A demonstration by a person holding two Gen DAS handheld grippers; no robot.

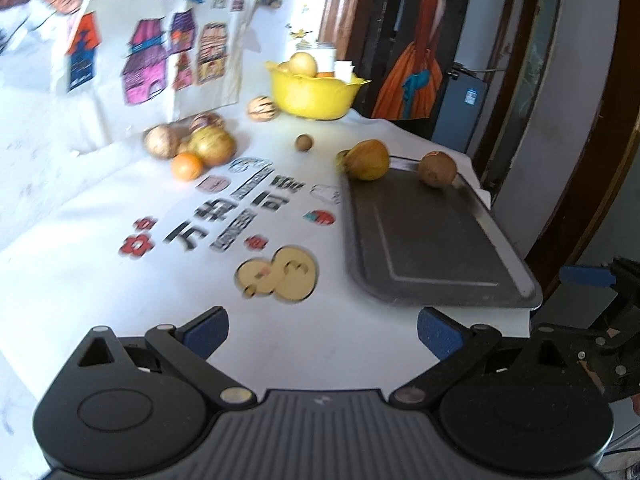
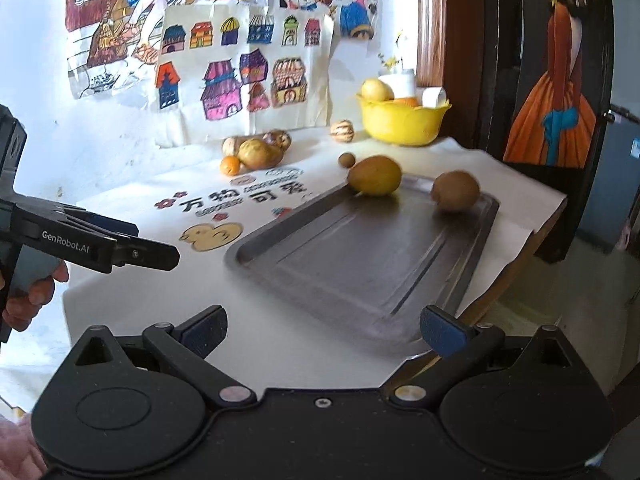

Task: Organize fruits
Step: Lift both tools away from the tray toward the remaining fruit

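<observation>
A dark metal tray (image 1: 432, 240) (image 2: 360, 264) lies on the white table. At its far end rest a yellow pear-like fruit (image 1: 367, 159) (image 2: 376, 175) and a brown round fruit (image 1: 437, 169) (image 2: 456, 191). A small brown fruit (image 1: 303, 143) (image 2: 346, 159) sits just beyond the tray. Farther back lies a cluster of fruits with an orange (image 1: 187, 166) (image 2: 231, 165), and a striped fruit (image 1: 261, 109) (image 2: 342, 131) beside a yellow bowl (image 1: 312, 94) (image 2: 402, 122) holding fruit. My left gripper (image 1: 322, 332) is open and empty over the near table. My right gripper (image 2: 324, 330) is open and empty above the tray's near end.
Children's drawings hang on the wall (image 2: 240, 68) behind the table. The tablecloth carries a printed duck and characters (image 1: 276, 272). The table's right edge (image 2: 532, 220) drops off next to a dark door frame. A hand (image 2: 36, 292) holds the left gripper's body at left in the right wrist view.
</observation>
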